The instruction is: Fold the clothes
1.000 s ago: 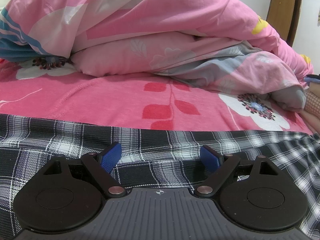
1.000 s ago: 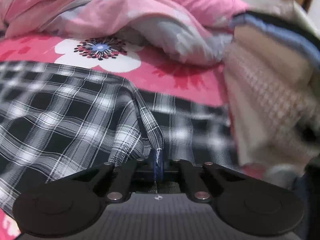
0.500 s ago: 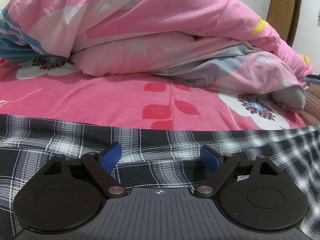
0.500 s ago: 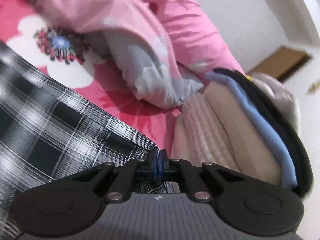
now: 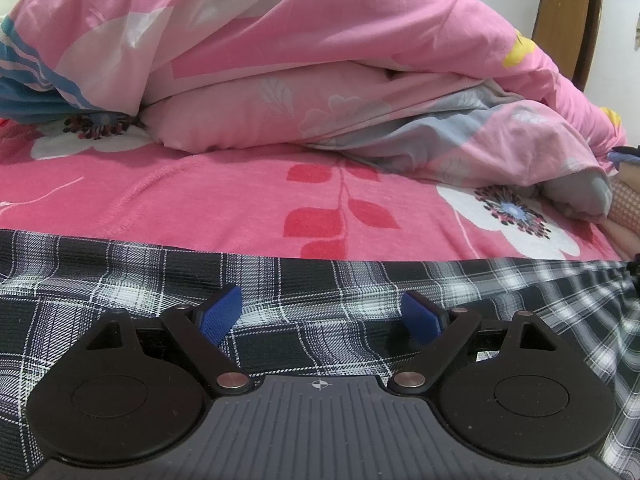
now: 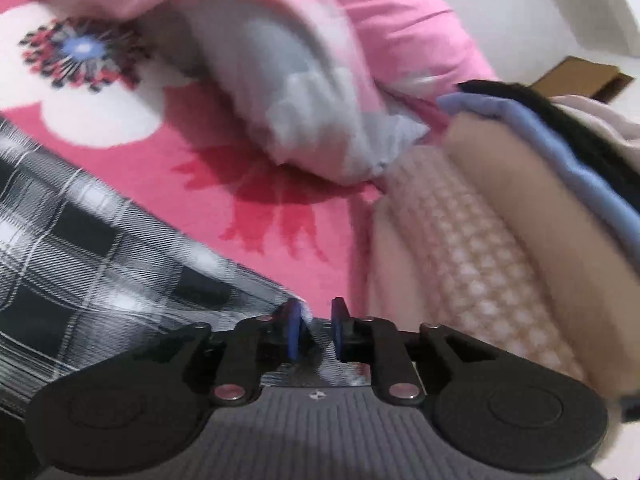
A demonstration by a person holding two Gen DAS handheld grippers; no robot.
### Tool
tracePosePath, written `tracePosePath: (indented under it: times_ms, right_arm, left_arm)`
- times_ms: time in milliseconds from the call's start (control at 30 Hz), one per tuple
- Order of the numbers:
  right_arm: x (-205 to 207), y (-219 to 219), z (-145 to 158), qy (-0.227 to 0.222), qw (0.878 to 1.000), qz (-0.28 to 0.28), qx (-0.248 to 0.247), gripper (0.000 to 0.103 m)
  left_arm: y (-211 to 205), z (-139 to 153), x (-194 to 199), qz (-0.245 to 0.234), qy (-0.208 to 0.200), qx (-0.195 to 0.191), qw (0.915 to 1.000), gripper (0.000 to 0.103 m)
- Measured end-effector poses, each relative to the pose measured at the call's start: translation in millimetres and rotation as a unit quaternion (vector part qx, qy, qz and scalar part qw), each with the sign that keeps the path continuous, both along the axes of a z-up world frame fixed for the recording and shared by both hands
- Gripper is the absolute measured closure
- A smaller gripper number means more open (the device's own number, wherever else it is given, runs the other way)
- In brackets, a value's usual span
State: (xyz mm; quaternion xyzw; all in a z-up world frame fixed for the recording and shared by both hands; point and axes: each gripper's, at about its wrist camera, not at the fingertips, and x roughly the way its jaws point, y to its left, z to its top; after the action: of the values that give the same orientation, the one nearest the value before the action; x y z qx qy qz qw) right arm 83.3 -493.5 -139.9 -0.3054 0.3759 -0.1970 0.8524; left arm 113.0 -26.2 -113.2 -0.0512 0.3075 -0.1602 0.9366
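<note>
Bed [image 5: 208, 200]: carries everything else here.
Plaid garment [image 5: 320, 292]: spread flat on the bed's near part, under the left hand-held gripper [image 5: 320, 316].
Quilt [image 5: 320, 60]: heaped on the bed behind the garment.
Stack of folded clothes [image 6: 480, 240]: right of the garment, against the quilt's end.
Garment corner [image 6: 256, 288]: beside the right hand-held gripper [image 6: 316, 330].
Door [image 5: 566, 20]: behind the quilt, far right.

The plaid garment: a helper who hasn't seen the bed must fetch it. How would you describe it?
Start from the bed's pink floral sheet, with the heaped pink duvet behind. The plaid garment lies flat on the near part of the sheet. It is the only black-and-white checked fabric; the stacked clothes beside it are cream, blue and black.
</note>
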Motion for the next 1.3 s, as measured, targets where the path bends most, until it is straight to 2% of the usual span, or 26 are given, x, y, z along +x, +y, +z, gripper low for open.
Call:
tracePosePath:
  times_ms: [100,233,333,433,500,567,733,900,1000,1133,1200,1300]
  right_arm:
    - [-14,-4,14,-0.034,0.999,-0.004,0.003,0.082]
    - [-36,-9,38,-0.093,0.995,-0.007,0.035,0.082]
    - [-60,-14,63,-0.143,0.985,-0.032,0.094,0.081]
    - [-84,-25,83,-0.182,0.964,-0.07,0.183,0.071]
    - [-94,-35,86,-0.18,0.947,-0.095,0.247,0.069]
    - [-100,-38,83,-0.169,0.941,-0.111,0.273,0.069]
    - [-86,-30,59,-0.111,0.956,-0.123,0.242,0.069]
    - [-64,-36,38,-0.079,0.957,-0.139,0.24,0.069]
    - [-56,-47,29,-0.085,0.945,-0.168,0.269,0.069]
    - [-55,-64,22,-0.108,0.917,-0.208,0.323,0.069]
    - [-54,-70,18,-0.12,0.907,-0.217,0.34,0.069]
    - [-52,-71,12,-0.128,0.91,-0.209,0.334,0.074]
  left_arm:
    - [-1,0,0,0.0,0.0,0.0,1.0,0.015]
    - [-1,0,0,0.0,0.0,0.0,1.0,0.015]
    - [-1,0,0,0.001,0.0,-0.001,1.0,0.015]
    - [-1,0,0,0.001,0.0,0.001,1.0,0.015]
    - [-1,0,0,0.001,0.0,0.001,1.0,0.015]
    - [-1,0,0,0.002,0.0,0.0,1.0,0.015]
    - [0,0,0,0.002,0.0,-0.002,1.0,0.015]
    - [0,0,0,0.002,0.0,-0.002,1.0,0.015]
    - [0,0,0,0.002,0.0,-0.002,1.0,0.014]
    - [0,1,0,0.001,0.0,-0.001,1.0,0.014]
    - [0,1,0,0.001,0.0,-0.001,1.0,0.013]
    - [0,1,0,0.001,0.0,-0.001,1.0,0.013]
